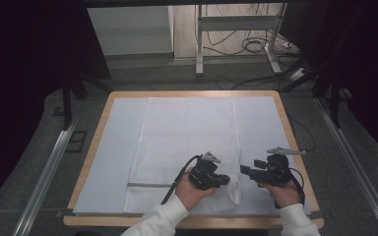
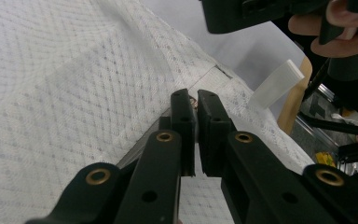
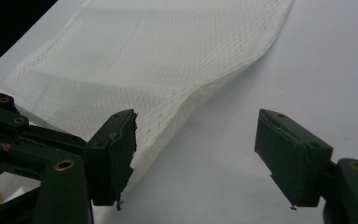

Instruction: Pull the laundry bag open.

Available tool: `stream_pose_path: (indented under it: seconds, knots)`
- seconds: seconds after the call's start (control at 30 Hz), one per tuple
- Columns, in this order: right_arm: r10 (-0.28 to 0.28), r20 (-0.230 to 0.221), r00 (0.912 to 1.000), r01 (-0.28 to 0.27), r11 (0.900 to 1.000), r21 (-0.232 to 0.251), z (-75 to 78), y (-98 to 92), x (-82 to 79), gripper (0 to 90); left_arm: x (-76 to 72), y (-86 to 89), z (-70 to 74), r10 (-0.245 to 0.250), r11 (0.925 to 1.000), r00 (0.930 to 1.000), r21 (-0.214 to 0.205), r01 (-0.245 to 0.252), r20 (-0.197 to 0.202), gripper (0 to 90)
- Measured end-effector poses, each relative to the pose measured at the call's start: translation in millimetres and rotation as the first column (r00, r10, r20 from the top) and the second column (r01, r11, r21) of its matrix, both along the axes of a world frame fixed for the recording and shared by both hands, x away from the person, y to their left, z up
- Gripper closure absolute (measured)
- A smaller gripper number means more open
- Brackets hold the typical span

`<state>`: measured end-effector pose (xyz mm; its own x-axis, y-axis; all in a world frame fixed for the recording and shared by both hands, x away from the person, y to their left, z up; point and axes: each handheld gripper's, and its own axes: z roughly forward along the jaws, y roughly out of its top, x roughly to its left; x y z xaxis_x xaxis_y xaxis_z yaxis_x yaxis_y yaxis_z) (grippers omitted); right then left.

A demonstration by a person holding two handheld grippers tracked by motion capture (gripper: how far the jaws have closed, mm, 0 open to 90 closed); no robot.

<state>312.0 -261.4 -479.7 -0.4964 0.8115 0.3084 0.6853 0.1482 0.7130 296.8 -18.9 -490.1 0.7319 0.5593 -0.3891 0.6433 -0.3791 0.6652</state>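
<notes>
A white mesh bag (image 1: 187, 132) lies flat on the sheet-covered table, and a grey zipper strip (image 1: 150, 185) runs across its near end. At the bag's near right corner my left gripper (image 1: 226, 180) is shut. In the left gripper view its tips (image 2: 196, 100) pinch a small brass-coloured zipper pull at the seam of the mesh (image 2: 74, 70). My right gripper (image 1: 246, 171) hovers just right of that corner, open. In the right gripper view its jaws (image 3: 196, 158) stand wide apart over the bare sheet, with the lifted mesh edge (image 3: 168, 56) beside the left jaw.
A white sheet (image 1: 113, 147) covers the wooden table (image 1: 98, 123). A strip of white tape (image 2: 276, 84) holds the sheet at the near right edge. Beyond the table are metal floor rails (image 1: 44, 172), desk legs (image 1: 199, 44) and cables (image 1: 251, 44).
</notes>
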Motion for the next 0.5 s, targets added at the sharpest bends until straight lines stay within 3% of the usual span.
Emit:
stream_pose_path:
  seconds: [0.17,0.5]
  knots:
    - [0.002,-0.02,0.9998,-0.002,1.0,0.005,-2.4,3.9,3.3,28.9,-1.2,-2.6,-2.2,-0.003,1.0,1.0,0.007,0.003,0.0,86.9]
    - [0.0,-0.1,0.995,0.003,0.9996,0.028,-9.2,17.2,13.9,29.1,-2.5,-6.6,-4.1,-0.008,0.9998,1.0,0.018,0.008,0.001,86.9]
